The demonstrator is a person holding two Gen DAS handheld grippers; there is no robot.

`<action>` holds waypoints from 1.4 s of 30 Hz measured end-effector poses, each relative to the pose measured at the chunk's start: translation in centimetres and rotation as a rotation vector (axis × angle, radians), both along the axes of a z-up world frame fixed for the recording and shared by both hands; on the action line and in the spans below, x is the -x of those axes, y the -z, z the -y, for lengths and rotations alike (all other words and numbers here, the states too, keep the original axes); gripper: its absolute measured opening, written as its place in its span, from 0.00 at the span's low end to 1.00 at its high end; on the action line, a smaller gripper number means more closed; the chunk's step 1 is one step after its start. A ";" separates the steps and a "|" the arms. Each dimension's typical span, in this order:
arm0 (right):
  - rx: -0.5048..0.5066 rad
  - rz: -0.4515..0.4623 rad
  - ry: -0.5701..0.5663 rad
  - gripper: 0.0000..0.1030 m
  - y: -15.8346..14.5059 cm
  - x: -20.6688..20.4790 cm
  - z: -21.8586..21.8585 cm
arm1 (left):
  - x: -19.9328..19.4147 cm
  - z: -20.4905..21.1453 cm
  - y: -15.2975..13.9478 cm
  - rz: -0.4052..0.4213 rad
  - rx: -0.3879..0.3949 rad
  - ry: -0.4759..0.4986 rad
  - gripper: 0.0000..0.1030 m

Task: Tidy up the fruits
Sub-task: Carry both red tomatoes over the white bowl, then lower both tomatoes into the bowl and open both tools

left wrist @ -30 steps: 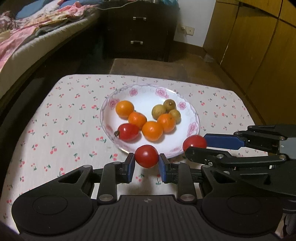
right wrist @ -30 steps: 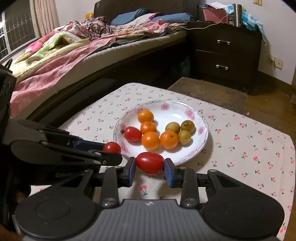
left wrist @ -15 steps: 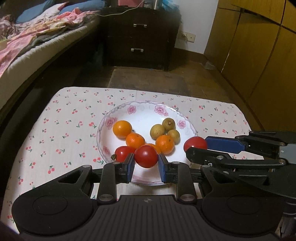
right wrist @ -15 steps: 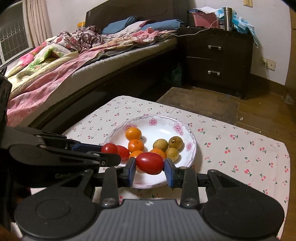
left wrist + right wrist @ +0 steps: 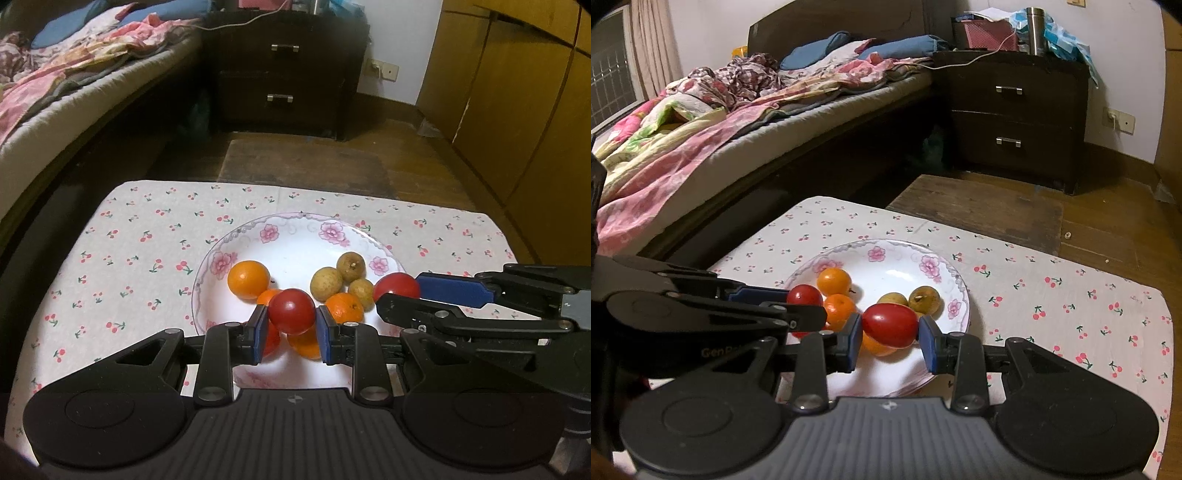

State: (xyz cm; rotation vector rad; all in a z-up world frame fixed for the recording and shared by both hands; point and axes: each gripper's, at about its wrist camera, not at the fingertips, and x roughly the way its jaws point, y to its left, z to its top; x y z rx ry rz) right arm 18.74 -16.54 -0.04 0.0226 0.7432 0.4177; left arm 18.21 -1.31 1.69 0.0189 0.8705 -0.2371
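A white flowered plate [image 5: 236, 240] [image 5: 955, 280] sits on the cherry-print tablecloth and holds several oranges [image 5: 248, 278] and small brown fruits [image 5: 325, 283]. My left gripper [image 5: 291, 328] is shut on a round red tomato [image 5: 291, 311] above the plate's near side. My right gripper [image 5: 889, 338] is shut on an oval red tomato [image 5: 890, 325], also above the plate. Each gripper shows in the other's view with its tomato: the right one [image 5: 397, 288], the left one [image 5: 804, 295]. Another tomato on the plate is mostly hidden behind the left fingers.
The small table's cloth [image 5: 140, 236] ends close around the plate. A bed [image 5: 701, 140] lies to the left, a dark nightstand [image 5: 284, 70] stands behind, and wooden cabinets [image 5: 517, 110] are on the right.
Both grippers have risen and moved forward over the plate, each still holding its tomato. The plate now sits lower and nearer in both views.
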 end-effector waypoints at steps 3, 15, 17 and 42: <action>0.004 -0.005 0.000 0.38 0.4 -0.5 0.0 | -0.5 0.0 0.4 -0.007 -0.005 -0.004 0.33; -0.024 -0.049 0.000 0.40 1.5 -1.6 0.2 | -1.5 0.1 1.1 -0.035 -0.015 -0.002 0.35; -0.026 -0.045 0.002 0.39 1.4 -1.6 0.3 | -1.5 -0.1 1.1 -0.037 -0.011 -0.009 0.39; -0.052 -0.052 0.045 0.44 0.5 -0.8 1.5 | -0.9 -1.0 -1.3 0.040 -0.017 -0.055 0.73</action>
